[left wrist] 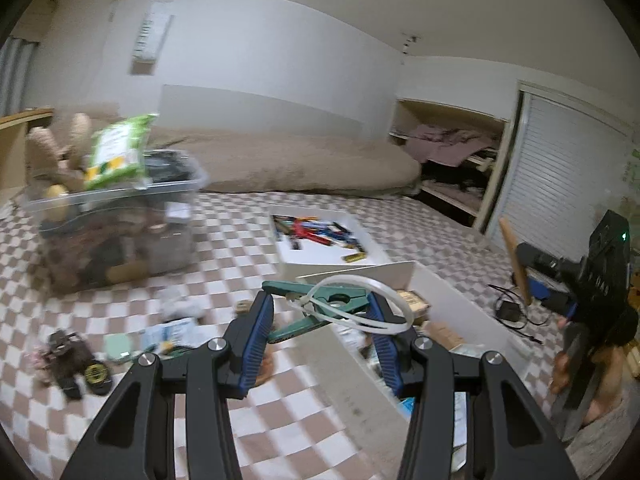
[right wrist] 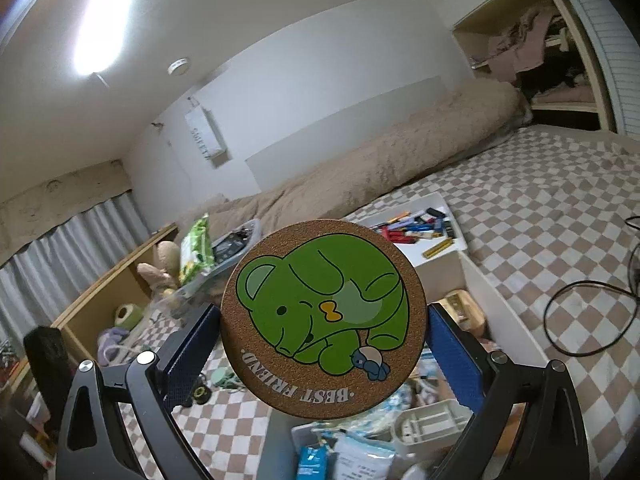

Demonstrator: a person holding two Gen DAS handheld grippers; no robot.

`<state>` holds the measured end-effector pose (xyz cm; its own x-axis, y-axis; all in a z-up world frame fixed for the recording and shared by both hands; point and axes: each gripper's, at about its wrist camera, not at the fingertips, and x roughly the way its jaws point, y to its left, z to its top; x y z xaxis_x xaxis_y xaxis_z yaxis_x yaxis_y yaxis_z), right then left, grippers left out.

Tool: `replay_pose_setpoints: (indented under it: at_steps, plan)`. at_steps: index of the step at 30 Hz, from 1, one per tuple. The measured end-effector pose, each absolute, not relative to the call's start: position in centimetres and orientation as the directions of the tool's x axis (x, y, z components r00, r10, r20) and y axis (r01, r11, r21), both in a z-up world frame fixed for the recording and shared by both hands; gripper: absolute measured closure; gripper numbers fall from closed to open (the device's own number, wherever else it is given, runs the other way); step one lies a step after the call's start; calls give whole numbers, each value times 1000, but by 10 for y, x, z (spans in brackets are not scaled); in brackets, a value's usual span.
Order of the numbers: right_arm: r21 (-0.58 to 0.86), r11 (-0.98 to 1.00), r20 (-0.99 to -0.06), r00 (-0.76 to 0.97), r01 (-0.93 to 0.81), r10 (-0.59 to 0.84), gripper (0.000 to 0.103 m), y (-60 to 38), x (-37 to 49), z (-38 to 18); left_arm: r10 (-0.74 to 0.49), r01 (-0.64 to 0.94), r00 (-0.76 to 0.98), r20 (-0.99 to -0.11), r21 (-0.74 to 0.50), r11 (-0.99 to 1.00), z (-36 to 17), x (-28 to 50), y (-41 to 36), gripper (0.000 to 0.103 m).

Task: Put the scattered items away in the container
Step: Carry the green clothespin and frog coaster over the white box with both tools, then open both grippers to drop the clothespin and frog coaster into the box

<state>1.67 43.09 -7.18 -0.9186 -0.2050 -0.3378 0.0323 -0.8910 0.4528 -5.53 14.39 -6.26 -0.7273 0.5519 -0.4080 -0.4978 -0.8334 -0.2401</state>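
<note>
Left gripper jaws grasp a green clamp with a looped zip tie; right gripper jaws grasp a cork coaster by its rim; either could slip before reaching the white box.

The left gripper, black with blue ribbed pads, has a teal-green clamp and a white cable tie between its fingers. Below it spreads a brown-and-white checked cover. Ahead to its left, a clear bin carries a green-and-white packet. The right gripper, likewise black and blue, frames a brown cork coaster printed with a green bear and white lettering.
</note>
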Motion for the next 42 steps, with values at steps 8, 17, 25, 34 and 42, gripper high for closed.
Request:
replay_pose_setpoints:
  at_steps: [8,17,25,34,42]
  plan:
    - [437,-899,-379,-903,19,-203,3,433,10,-83,607,-582,-639,-473,-219,-783,-65,-83,223,55]
    - [450,-893,-397,-894,7,-207,3,446,11,-91,583,-621,-536,-610,-182,-762,-84,-118,280,55]
    - [485,-874,-396,-897,-23,-196,3,463,13,-96,537,-613,-403,-742,-217,-760,-114,-149,314,55]
    - [498,-865,-411,-892,-50,-185,3,471,7,-100,450,-565,-391,-803,-177,-806,-132,-159,322,26]
    - [495,-867,-430,-883,-59,-185,3,472,2,-105,466,-557,-422,-778,-183,-810,-128,-153,309,26]
